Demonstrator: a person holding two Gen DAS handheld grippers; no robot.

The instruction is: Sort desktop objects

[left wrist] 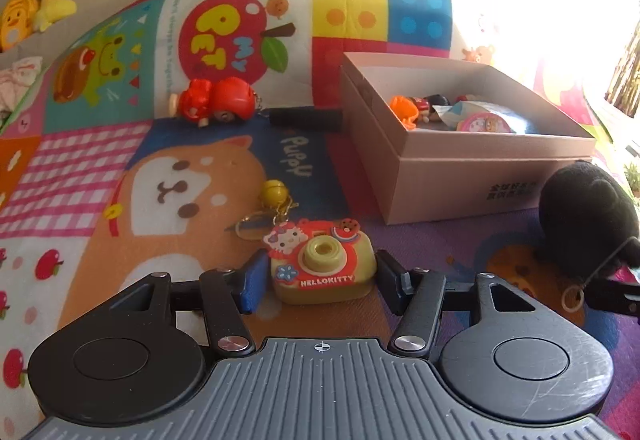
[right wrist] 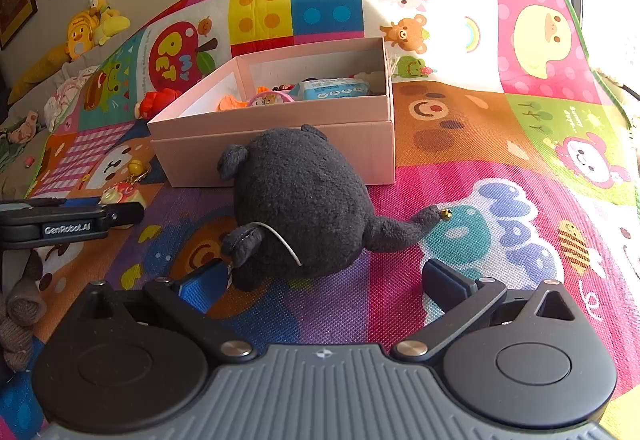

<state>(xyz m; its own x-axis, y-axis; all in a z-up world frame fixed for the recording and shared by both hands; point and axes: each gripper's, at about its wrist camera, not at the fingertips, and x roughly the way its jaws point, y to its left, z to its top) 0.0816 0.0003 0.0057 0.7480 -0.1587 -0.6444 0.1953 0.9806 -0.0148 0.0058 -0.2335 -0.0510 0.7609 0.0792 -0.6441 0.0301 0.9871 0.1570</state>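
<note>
A: Our box [left wrist: 472, 176] sits right of and beyond the left gripper [left wrist: 320, 276]; the right gripper [right wrist: 328, 280] gapes at the black plush [right wrist: 304, 200].

B: Our left fingers [left wrist: 252, 284] flank the toy camera [left wrist: 322, 266], its width spanning them; we can't tell whether they're touching it.

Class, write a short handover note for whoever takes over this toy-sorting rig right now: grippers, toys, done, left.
Left gripper: jaws around the toy camera, pads close to its sides; grip not confirmed.
Right gripper: open, at the black plush, not gripping.
Box: already holds several small toys.
Left: camera, plush, red toy, black stick all still on the mat.
</note>
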